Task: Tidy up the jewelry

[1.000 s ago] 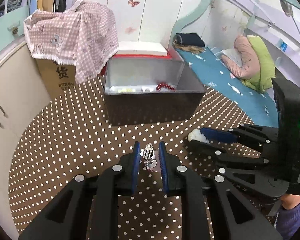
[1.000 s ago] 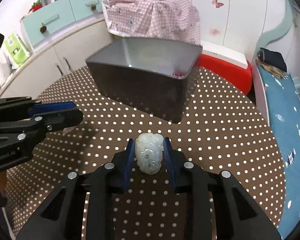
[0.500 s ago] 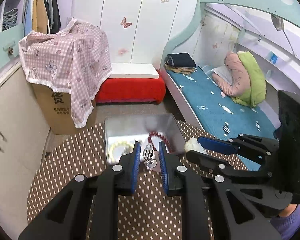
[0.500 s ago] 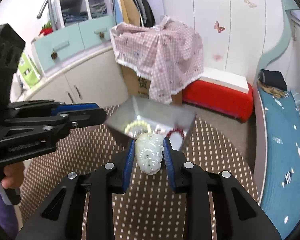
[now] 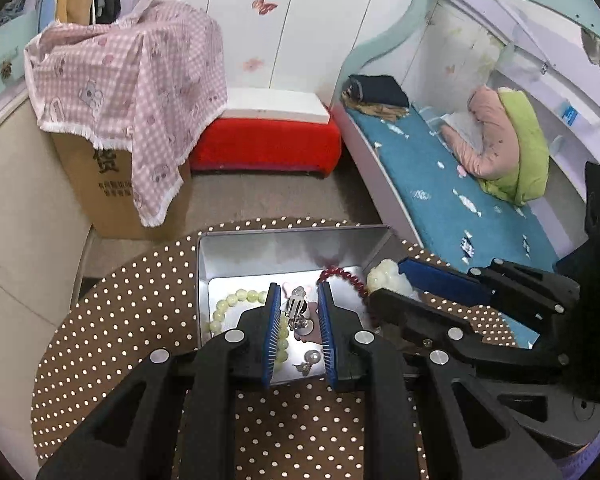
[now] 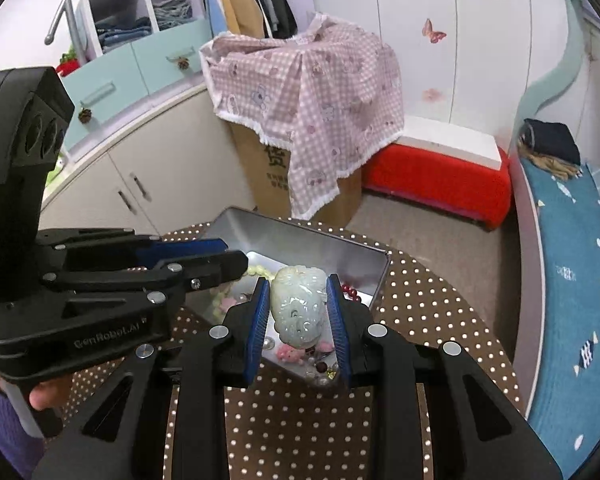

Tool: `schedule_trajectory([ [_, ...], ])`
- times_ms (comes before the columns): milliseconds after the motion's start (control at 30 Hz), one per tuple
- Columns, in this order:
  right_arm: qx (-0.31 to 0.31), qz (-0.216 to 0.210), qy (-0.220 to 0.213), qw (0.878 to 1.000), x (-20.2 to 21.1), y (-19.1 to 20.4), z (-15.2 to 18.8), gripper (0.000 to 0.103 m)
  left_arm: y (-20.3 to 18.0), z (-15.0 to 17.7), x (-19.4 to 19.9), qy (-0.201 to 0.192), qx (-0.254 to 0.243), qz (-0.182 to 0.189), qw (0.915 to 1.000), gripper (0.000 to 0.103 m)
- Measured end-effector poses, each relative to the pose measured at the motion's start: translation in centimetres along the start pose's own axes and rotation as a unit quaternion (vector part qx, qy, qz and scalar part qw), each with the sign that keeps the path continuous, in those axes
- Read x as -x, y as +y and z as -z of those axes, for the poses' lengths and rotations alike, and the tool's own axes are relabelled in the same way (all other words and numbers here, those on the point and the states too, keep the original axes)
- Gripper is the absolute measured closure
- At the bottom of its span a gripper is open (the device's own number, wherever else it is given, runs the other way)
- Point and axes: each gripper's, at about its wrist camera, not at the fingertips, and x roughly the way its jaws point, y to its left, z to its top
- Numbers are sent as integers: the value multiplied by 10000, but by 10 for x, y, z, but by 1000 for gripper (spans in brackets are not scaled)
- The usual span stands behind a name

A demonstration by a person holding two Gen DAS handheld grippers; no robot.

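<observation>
An open silver tin stands on the brown dotted table. On its floor lie a pale green bead bracelet, a red bead bracelet and a pearl earring. Above the tin, my left gripper is shut on a small silver earring. Just to its right, my right gripper is shut on a white carved jade pendant, which also hangs over the tin. In the right wrist view the left gripper reaches in from the left, above the tin's near corner.
Beyond the round table's far edge stand a cardboard box under a pink checked cloth, a red bench and a bed with a blue cover. Cream cabinets curve along the left. More small pink and pearl pieces lie in the tin.
Both grippers have risen and moved forward over the tin, each holding its piece. The tin, first seen from the side, now lies open beneath the fingers.
</observation>
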Motion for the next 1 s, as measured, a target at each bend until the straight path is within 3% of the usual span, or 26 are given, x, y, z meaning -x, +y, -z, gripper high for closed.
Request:
schedule_trajectory([
  [567,-34,-44,209,9998,-24,2,3,74,8,5,-6,59,159,-119,9998,84],
  [800,-80,-60,242,9997,-27,0,3,74,11,7,0,-57,254,-442,9987,66],
  [1000,-109,-44,241,9996,-26,0,4,74,7,6,8,-144,202,-471,9986,57],
])
